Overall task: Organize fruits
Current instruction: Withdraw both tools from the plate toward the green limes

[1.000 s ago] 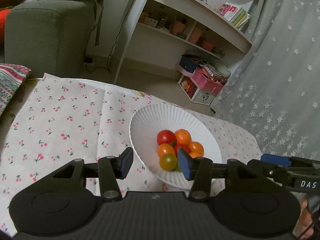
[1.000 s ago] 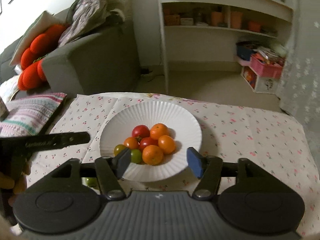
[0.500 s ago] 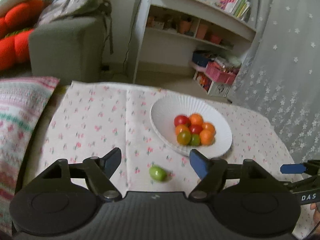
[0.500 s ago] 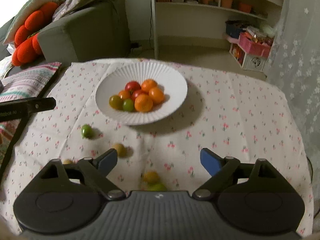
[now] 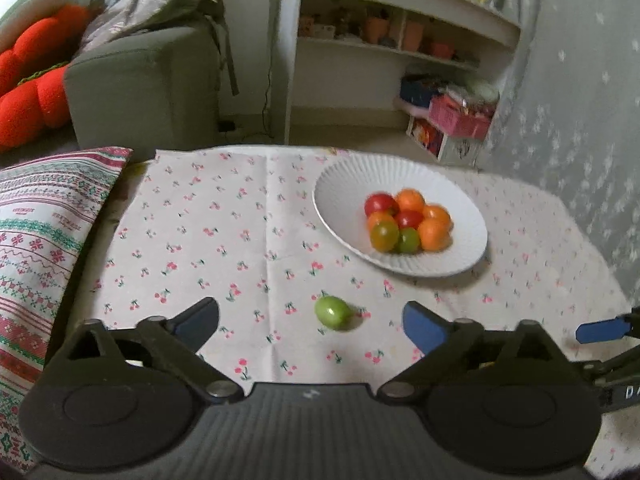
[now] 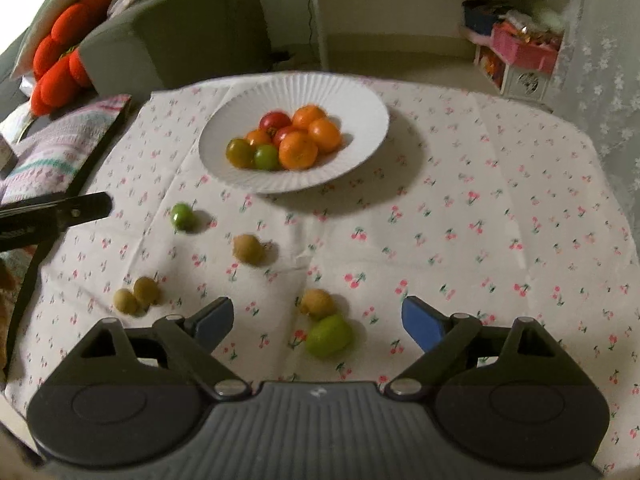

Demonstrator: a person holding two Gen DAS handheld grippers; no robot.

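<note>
The white plate (image 6: 372,136) on the cherry-print cloth (image 6: 480,220) holds a heap of fruit touching one another: a red tomato (image 6: 274,121), three oranges (image 6: 298,151), and at its near edge an olive-brown tomato (image 6: 239,153) beside a green one (image 6: 266,157). Loose on the cloth lie a green tomato (image 5: 333,311), four brownish fruits (image 6: 248,249) and a larger green fruit (image 6: 329,335). The left gripper (image 5: 311,326) and right gripper (image 6: 318,322) both hang spread wide and empty, the first framing the green tomato, the second the larger green fruit.

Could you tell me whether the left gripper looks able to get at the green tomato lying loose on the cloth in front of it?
Probably yes: the left gripper is open, and the green tomato lies alone between its fingers.
</note>
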